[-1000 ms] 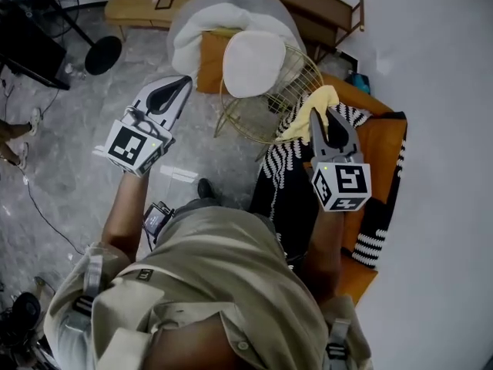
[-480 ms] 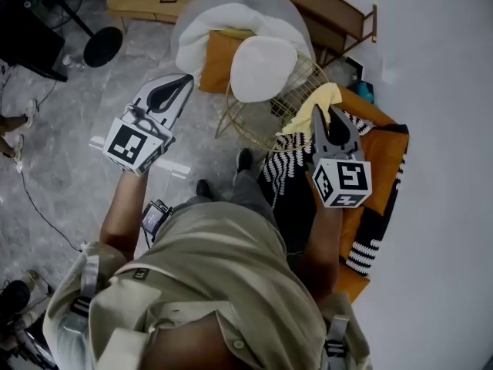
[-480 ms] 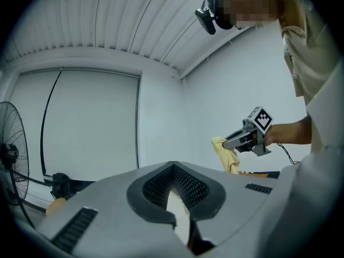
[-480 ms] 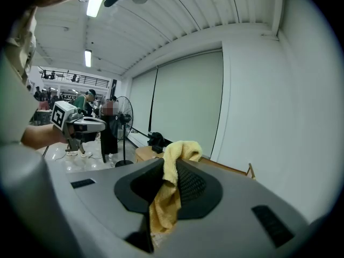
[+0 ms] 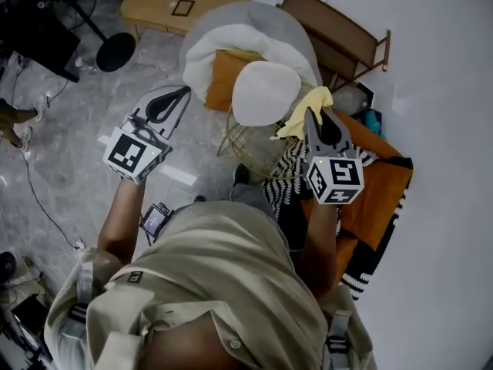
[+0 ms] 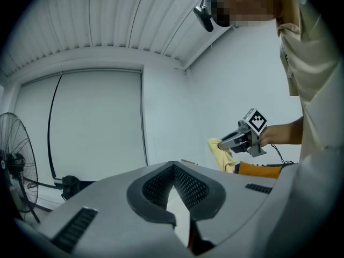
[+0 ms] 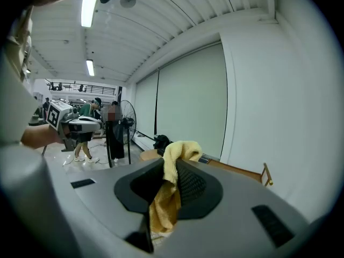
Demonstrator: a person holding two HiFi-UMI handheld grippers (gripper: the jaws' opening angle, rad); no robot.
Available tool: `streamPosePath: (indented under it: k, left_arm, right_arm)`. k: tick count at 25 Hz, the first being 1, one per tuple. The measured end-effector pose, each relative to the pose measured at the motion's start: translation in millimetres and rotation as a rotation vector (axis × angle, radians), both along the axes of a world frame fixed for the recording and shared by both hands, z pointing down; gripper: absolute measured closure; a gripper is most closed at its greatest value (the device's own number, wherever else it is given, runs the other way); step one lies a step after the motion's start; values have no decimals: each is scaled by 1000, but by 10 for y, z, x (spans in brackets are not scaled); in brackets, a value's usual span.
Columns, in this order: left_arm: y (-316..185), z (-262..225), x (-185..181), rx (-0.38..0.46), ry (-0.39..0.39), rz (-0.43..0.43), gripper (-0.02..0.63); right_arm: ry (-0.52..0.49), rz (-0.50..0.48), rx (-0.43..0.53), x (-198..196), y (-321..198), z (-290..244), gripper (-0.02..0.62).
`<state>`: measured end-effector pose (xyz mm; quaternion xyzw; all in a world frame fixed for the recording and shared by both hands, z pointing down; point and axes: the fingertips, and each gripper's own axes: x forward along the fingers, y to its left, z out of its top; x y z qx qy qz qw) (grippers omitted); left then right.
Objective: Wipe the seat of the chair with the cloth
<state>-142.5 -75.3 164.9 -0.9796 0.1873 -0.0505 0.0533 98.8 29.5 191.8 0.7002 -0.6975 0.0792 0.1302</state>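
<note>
Right gripper (image 5: pixel 313 116): clamped on yellow cloth (image 5: pixel 299 123)
Left gripper (image 5: pixel 182 92): jaws together, empty
Change: cloth carried off the sofa (image 5: pixel 385 182); chair seat (image 5: pixel 266 92) now just left of tips
Meaning: wiping not begun; lowering comes next

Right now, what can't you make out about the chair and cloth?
Chair seat: head view only; both gripper views point above it.
Part of chair's wire rim: head view, covered by cloth and right hand-held gripper.
Lower end of cloth: right gripper view, tucked between the jaws.
</note>
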Motion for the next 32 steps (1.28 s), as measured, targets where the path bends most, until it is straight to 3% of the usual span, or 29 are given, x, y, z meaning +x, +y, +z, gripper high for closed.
streamPosePath:
  k: [13, 21, 27, 32]
  left_arm:
    - [-292, 448, 418, -141, -115, -152, 591]
    - [-415, 980, 496, -213, -170, -221, 591]
    - [-493, 1387, 490, -278, -200, -269, 591]
    - [-433, 1700, 392, -332, -243, -309, 591]
  right_arm:
    - [-17, -47, -107, 833, -919, 961, 518]
    - [26, -46, -160, 1047, -1553, 1878, 516]
    - [61, -69, -217, 944, -2107, 2655, 516]
    - [108, -145, -267, 521, -2521, 3259, 514]
